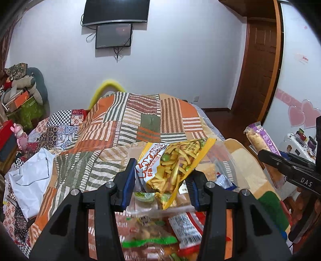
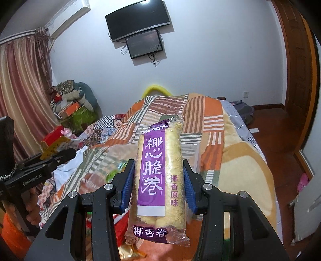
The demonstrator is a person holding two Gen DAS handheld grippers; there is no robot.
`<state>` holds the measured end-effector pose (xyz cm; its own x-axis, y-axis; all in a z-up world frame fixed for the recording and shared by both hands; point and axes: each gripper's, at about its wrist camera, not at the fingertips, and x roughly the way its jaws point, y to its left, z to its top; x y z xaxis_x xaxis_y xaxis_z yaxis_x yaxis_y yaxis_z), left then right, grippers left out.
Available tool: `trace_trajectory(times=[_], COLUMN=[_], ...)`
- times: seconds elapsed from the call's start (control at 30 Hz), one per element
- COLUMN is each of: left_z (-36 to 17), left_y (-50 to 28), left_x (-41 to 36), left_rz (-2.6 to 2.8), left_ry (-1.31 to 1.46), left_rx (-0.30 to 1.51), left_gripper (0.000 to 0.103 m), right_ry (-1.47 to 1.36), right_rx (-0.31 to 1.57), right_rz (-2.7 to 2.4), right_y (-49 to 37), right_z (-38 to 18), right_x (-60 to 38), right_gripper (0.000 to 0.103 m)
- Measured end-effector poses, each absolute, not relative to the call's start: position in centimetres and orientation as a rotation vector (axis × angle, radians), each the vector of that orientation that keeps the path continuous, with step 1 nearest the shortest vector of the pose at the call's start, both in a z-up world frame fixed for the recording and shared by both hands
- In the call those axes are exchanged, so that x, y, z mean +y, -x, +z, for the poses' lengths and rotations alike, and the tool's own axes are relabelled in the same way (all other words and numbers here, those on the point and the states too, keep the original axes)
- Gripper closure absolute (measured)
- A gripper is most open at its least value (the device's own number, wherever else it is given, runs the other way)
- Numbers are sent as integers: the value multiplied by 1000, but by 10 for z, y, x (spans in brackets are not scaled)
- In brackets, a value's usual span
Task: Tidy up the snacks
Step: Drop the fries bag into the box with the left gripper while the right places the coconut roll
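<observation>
Your left gripper (image 1: pixel 160 180) was clenched on a yellow bag of fries-shaped snacks (image 1: pixel 172 168), its blue pads (image 1: pixel 128 180) pressing the bag from both sides; the bag hung tilted between the fingers, its upper corner pointing to the right and its lower end hanging down. Directly below it lay a loose pile of other snack packets (image 1: pixel 160 230) on the bed, among them one with a green band and one white packet with a printed label; their exact arrangement could not be resolved because that area was blurred. Your right gripper (image 2: pixel 158 182) was clamped on a long purple-and-clear packet of coconut rolls (image 2: pixel 158 180), held upright and lengthwise between the blue pads (image 2: pixel 127 186), with its top seal pointing away from the camera and its bottom seal near the gripper body. In the left wrist view, the same coconut roll packet (image 1: pixel 260 138) appeared at the right edge, raised above the bed and well apart from the yellow bag. Both packets were held over a patchwork quilt (image 1: pixel 128 120) in orange, green and white stripes that covered the bed. On the far wall hung a dark monitor (image 1: pixel 116 12) with a smaller screen (image 1: pixel 114 36) just beneath it.
</observation>
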<state>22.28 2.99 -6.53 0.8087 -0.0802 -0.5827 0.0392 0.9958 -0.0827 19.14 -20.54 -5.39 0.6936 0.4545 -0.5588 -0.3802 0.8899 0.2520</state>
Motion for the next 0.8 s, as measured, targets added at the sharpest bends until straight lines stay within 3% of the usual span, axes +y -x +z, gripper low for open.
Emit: trace_trajectory(times=[0.8], left_z=[-140], left_y=[-330], left_x=[21], left_rz=[-98], left_ry=[87], left_rx=[874], left_gripper=[57], right_ry=[-88], right_rx=[831], right_rz=[430], right_y=[-259], right_z=[-109], right_x=[-186], right_gripper=[62])
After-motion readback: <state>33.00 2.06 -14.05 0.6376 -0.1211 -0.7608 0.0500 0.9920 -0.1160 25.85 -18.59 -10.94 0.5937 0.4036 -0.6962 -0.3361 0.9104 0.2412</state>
